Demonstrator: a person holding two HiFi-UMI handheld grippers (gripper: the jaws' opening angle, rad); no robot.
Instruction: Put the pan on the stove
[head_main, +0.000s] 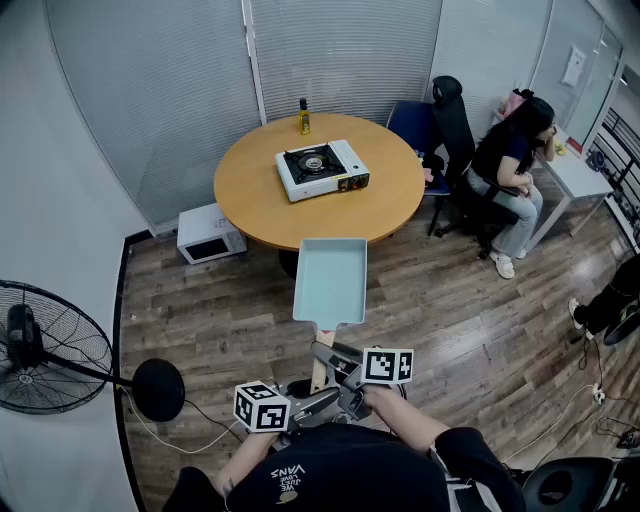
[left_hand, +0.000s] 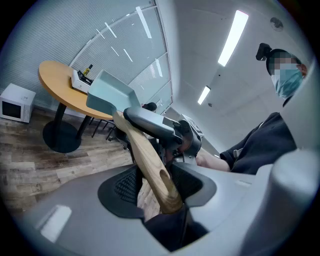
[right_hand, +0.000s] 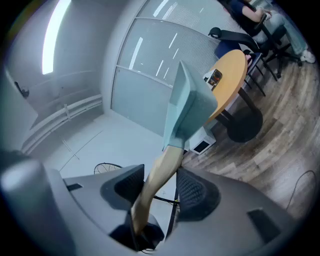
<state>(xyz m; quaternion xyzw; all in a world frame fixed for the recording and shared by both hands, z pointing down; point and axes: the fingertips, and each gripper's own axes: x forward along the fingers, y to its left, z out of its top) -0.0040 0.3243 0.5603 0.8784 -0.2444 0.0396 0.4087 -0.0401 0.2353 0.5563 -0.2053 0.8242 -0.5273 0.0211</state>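
The round bench (head_main: 250, 205) carrying the stove (head_main: 322, 170) stands well ahead of the jaws. The pan (head_main: 331, 280), rigid and probably front-heavy, juts out beyond them, and its smooth wooden handle (head_main: 319, 372) is the place to hold. Both the left gripper (left_hand: 159, 187) and the right gripper (right_hand: 159, 192) pinch the pan by that handle, the right seemingly looser
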